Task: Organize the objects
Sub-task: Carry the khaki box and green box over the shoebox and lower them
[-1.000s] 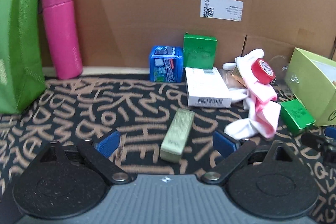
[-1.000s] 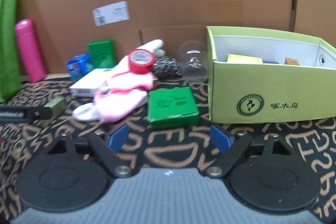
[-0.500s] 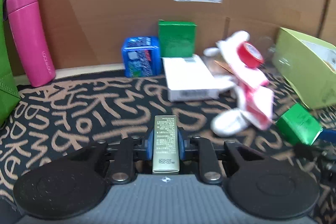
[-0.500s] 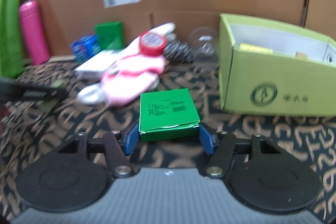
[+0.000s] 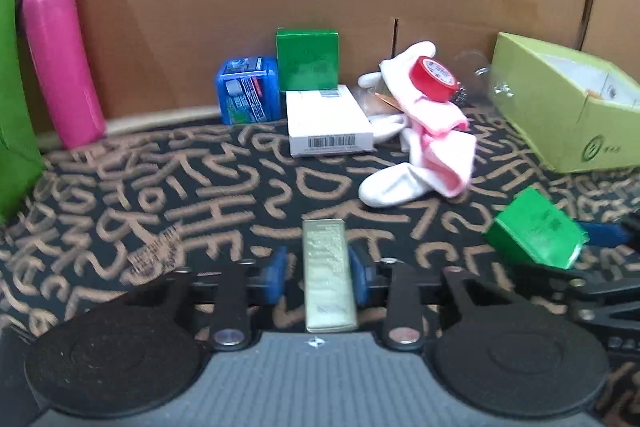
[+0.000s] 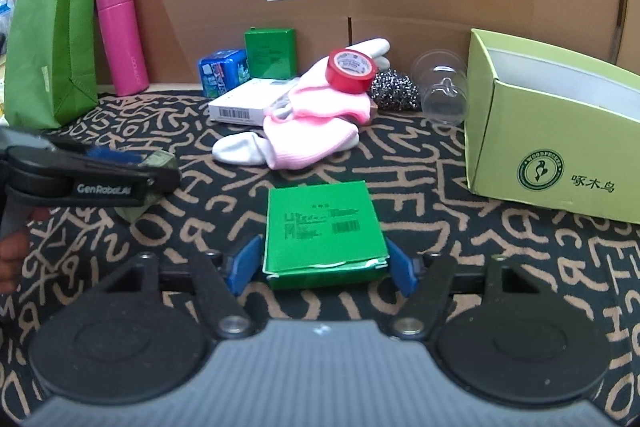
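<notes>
Desk point(image 6: 460, 187) black with tan lettering; pink flask point(image 6: 120, 37) at 10 o'clock; red tape roll point(image 6: 351, 70); lime-green box point(image 6: 552, 147) at 3 o'clock

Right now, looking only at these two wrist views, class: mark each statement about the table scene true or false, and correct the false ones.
1. The left gripper grips a gold bar. True.
2. The right gripper is wide open and holds nothing. False: it is shut on a green box.
3. The red tape rests on the pink socks. True.
4. The pink bottle lies on its side. False: it stands upright by the cardboard wall.
5. The white box lies flat in front of an upright green carton. True.
</notes>
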Demonstrator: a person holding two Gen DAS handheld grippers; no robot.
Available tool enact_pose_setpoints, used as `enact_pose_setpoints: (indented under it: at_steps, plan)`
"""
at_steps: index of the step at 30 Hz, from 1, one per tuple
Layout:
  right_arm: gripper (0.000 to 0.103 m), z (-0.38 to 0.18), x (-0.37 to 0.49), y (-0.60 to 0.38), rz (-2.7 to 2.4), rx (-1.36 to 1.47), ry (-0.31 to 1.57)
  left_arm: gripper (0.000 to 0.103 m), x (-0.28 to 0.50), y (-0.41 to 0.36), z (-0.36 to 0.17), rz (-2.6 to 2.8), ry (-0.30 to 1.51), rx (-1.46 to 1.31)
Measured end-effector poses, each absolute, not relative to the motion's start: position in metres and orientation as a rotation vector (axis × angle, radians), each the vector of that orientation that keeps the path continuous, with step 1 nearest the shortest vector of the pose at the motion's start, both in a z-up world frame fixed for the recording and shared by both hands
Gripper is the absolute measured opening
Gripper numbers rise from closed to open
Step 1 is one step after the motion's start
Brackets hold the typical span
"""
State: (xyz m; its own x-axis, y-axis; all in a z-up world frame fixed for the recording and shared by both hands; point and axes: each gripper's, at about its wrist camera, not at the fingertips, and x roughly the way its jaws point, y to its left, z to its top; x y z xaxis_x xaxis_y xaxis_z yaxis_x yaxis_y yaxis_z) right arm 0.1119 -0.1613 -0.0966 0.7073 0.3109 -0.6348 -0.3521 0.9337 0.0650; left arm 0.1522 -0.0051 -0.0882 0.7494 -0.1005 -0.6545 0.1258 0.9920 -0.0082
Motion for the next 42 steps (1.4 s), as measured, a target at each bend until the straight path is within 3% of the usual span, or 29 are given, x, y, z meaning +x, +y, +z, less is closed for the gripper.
enact_pose_setpoints:
  at_steps: [2, 5, 14, 17, 24, 31, 37, 42]
  plan:
    - [0.067, -0.095, 0.111, -0.162, 0.367, -0.059, 0.691, 0.037, 0.148, -0.004, -0.087, -0.107, 0.707, 0.023]
    - [0.067, -0.094, 0.109, -0.164, 0.360, -0.066, 0.680, 0.052, 0.149, -0.004, -0.089, -0.081, 0.708, 0.012]
    - [0.067, -0.094, 0.112, -0.163, 0.383, -0.048, 0.673, 0.051, 0.160, -0.016, -0.091, -0.048, 0.700, 0.080]
    - [0.062, -0.098, 0.116, -0.161, 0.394, -0.059, 0.680, 0.025, 0.163, -0.015, -0.089, -0.073, 0.709, 0.062]
    - [0.061, -0.092, 0.104, -0.168, 0.409, -0.066, 0.659, 0.025, 0.147, -0.037, -0.078, -0.117, 0.717, 0.083]
    - [0.061, -0.044, 0.092, -0.214, 0.371, -0.043, 0.543, 0.025, 0.146, -0.081, -0.023, -0.265, 0.613, 0.044]
    - [0.061, -0.002, 0.108, -0.277, 0.217, -0.039, 0.430, 0.025, 0.170, -0.141, 0.015, -0.364, 0.536, 0.019]
    - [0.061, -0.001, 0.143, -0.330, 0.066, -0.036, 0.430, 0.024, 0.209, -0.202, 0.020, -0.437, 0.572, -0.022]
